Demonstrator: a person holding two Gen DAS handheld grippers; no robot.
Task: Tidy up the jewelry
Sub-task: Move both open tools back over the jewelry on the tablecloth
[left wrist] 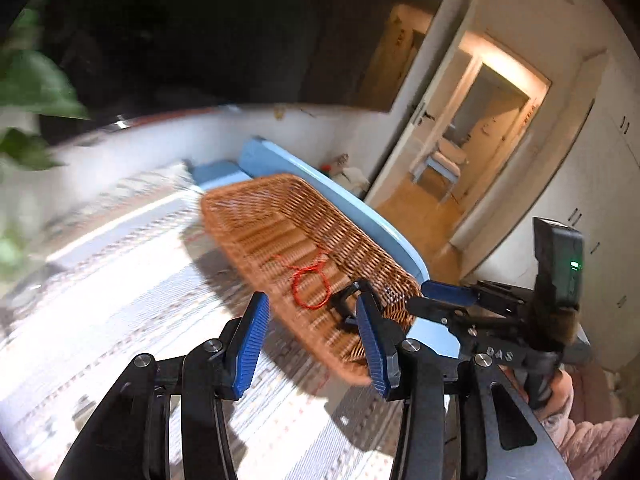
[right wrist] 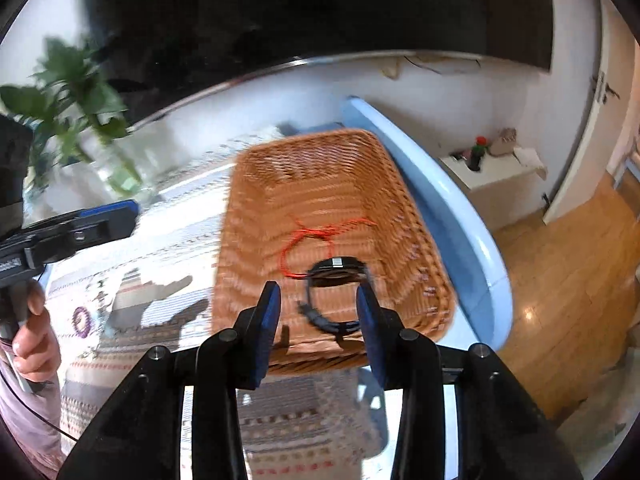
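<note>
1. The left tongs [left wrist: 310, 344] are seen spread wide, with nothing held between the blue pads [left wrist: 249, 346].
2. The right tongs [right wrist: 318, 332] are likewise seen parted wide and empty, poised above the near end of the basket.
3. A black watch [right wrist: 334, 294] is seen lying in the near end of the wicker basket [right wrist: 320, 184], framed between the right tongs' pads but not touched by them.
4. A red string bracelet [right wrist: 306, 248] is found just beyond the watch, its loop reaching the watch's edge.
5. A purple beaded ring [right wrist: 81, 321] is seen on the patterned cloth [right wrist: 132, 240], well apart from the basket on its left.
6. The basket is set on the cloth-covered bench, near its blue edge [right wrist: 460, 216].
7. A green plant [right wrist: 76, 92] is seen at the bench's far left.
</note>
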